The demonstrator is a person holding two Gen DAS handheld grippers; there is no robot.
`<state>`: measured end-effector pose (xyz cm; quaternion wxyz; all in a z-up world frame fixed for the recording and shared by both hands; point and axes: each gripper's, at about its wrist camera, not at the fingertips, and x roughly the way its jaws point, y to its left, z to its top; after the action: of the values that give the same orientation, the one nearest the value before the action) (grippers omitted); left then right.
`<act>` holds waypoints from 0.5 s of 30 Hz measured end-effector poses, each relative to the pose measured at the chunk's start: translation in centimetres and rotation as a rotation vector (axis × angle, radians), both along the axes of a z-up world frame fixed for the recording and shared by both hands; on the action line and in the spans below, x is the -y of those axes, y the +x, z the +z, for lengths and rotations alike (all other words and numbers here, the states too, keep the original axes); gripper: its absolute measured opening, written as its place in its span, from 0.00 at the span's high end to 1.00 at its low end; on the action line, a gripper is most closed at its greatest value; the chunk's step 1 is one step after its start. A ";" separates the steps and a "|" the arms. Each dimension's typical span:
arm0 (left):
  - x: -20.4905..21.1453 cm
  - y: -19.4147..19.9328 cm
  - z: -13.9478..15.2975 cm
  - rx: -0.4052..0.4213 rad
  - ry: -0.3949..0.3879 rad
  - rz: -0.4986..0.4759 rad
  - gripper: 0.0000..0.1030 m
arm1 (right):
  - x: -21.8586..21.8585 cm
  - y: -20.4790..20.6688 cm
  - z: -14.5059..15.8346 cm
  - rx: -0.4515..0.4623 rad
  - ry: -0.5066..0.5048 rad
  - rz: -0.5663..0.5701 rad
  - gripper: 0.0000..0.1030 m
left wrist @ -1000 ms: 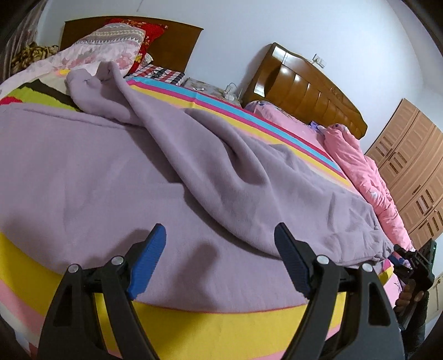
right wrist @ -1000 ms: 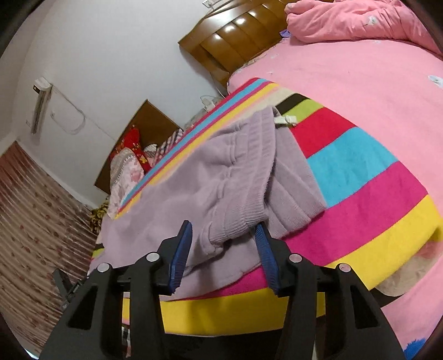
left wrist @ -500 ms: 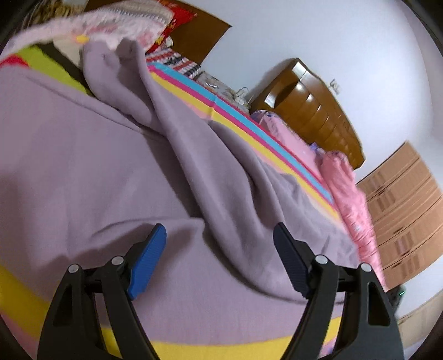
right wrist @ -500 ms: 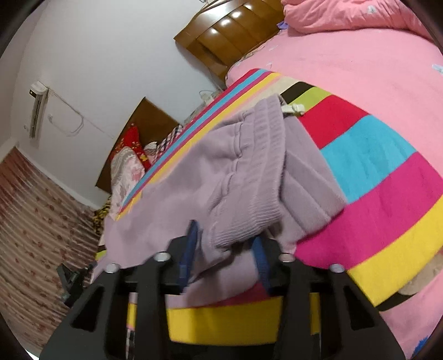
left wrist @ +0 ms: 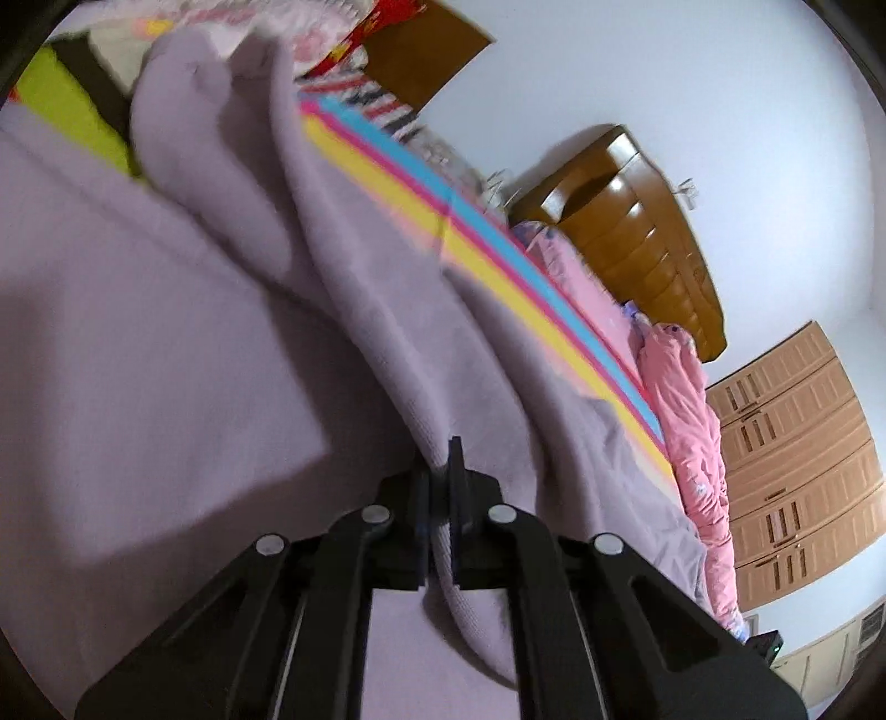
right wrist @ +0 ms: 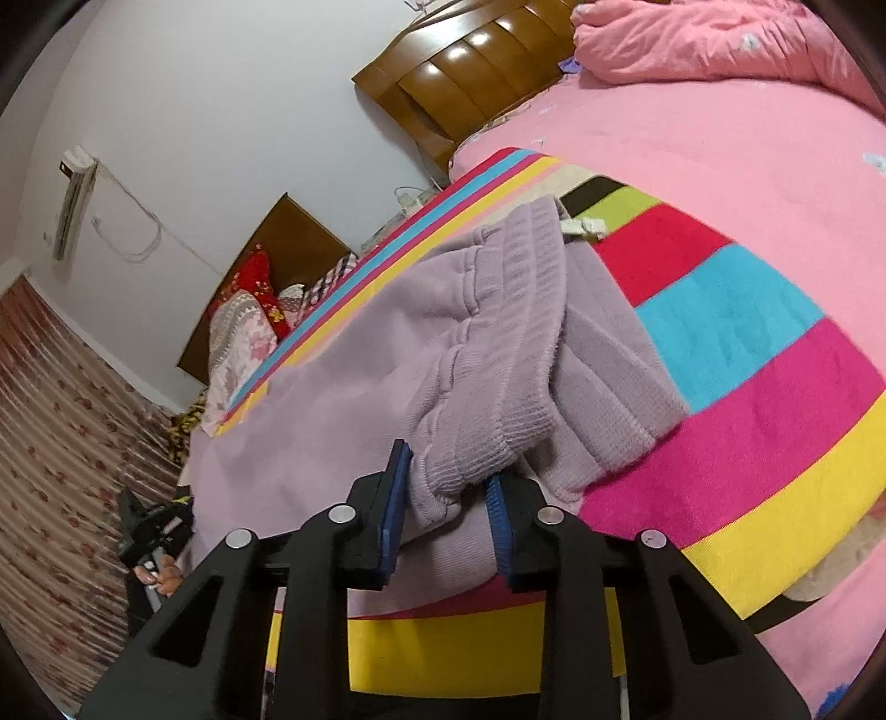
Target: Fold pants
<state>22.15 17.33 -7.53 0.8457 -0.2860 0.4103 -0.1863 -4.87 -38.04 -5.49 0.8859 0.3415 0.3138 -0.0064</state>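
Observation:
Lilac fleece pants [left wrist: 166, 360] lie spread and rumpled across a striped blanket on the bed. In the left wrist view, my left gripper [left wrist: 440, 471] is shut on a raised fold of one pant leg, and the fabric ridge runs out between its jaws. In the right wrist view the same pants [right wrist: 360, 360] show their ribbed waistband [right wrist: 515, 343], doubled over near the bed's edge. My right gripper [right wrist: 446, 493] has its jaws closing on that waistband. The bunched rib fills the gap, and both blue pads touch it.
The striped blanket [right wrist: 747, 360] hangs over the bed's front edge. A pink duvet [right wrist: 720, 50] and a wooden headboard [right wrist: 459, 72] are behind it, with pillows [right wrist: 243, 327] at the far left. A wardrobe [left wrist: 792, 443] stands at the right. The person's other hand [right wrist: 158, 576] shows low on the left.
The left gripper moved in over the pants, rolled, and went from wide open to shut on a fold. The right gripper's jaws narrowed around the waistband while it stayed in place.

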 end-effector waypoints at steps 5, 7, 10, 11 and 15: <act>0.0 -2.5 8.7 0.243 0.093 0.026 0.95 | 0.4 1.7 5.6 0.093 -0.094 0.023 0.79; -0.6 -5.1 11.7 0.331 0.097 0.033 0.95 | 0.7 1.2 7.3 0.150 -0.108 0.016 0.79; -1.0 -9.1 11.1 0.349 0.169 0.036 0.95 | 1.5 0.3 5.7 0.125 -0.079 0.019 0.79; -1.1 -10.0 9.1 0.303 0.199 0.038 0.94 | 1.6 0.1 4.6 0.097 -0.067 0.019 0.79; -2.4 -11.0 0.4 0.095 0.190 0.057 0.94 | 1.8 -0.6 -1.4 -0.029 -0.027 0.007 0.80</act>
<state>11.18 19.74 -7.16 0.8924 -0.2068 0.3773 -0.1359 -5.51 -39.87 -6.85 0.8858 0.3281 0.3279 -0.0125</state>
